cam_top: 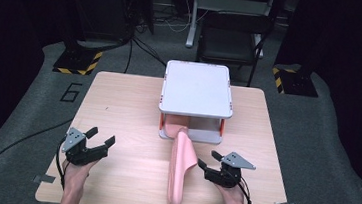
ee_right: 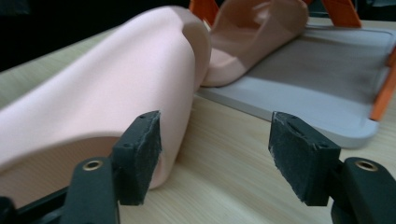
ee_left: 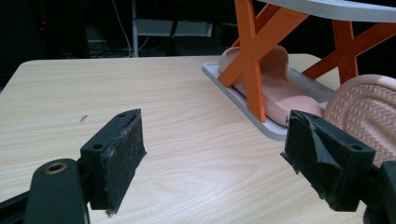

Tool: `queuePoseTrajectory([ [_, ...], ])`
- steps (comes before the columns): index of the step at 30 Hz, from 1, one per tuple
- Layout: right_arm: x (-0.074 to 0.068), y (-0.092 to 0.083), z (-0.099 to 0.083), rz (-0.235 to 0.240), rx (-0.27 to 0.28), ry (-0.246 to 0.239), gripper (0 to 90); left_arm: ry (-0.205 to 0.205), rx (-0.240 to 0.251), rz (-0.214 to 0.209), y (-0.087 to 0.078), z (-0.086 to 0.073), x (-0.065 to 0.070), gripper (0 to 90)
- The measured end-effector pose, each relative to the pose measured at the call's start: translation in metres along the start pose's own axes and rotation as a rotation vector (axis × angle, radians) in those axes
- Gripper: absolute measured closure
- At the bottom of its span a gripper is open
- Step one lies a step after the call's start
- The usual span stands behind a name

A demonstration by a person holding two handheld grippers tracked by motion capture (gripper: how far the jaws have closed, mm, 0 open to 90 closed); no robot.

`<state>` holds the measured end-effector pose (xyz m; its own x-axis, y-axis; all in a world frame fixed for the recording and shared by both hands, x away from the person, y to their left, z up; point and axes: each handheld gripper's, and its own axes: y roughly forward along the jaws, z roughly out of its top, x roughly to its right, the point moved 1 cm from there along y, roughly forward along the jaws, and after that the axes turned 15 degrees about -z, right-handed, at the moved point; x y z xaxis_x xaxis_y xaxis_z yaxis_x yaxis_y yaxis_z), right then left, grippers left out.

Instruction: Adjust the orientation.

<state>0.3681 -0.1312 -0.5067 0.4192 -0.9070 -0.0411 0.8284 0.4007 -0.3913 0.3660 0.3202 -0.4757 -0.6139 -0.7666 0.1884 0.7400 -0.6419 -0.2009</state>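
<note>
Pink slipper (cam_top: 179, 174) lies sole-up on table (cam_top: 128, 107), toe against shoe rack (cam_top: 197, 91) | step: pickup approach | your right hand-held gripper (cam_top: 206, 166) gapes beside it, left hand-held gripper (cam_top: 101, 137) spread, idle | next: straddle its edge, squeeze.

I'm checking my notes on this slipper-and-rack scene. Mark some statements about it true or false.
1. One pink slipper lies on the table outside the rack. True.
2. The lower shelf is bare. False: another slipper sits on it.
3. The left gripper grips the slipper. False: its jaws are open over bare table.
4. The right gripper is beside the loose slipper, jaws open. True.
5. The rack's top is white. True.
</note>
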Motion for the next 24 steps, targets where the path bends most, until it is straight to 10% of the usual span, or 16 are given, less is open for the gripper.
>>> queuePoseTrajectory([
  [24,-0.037,0.014,0.017,0.085,0.030,-0.027,31.7,-0.009,-0.004,0.018,-0.011,0.000,-0.006,19.8],
])
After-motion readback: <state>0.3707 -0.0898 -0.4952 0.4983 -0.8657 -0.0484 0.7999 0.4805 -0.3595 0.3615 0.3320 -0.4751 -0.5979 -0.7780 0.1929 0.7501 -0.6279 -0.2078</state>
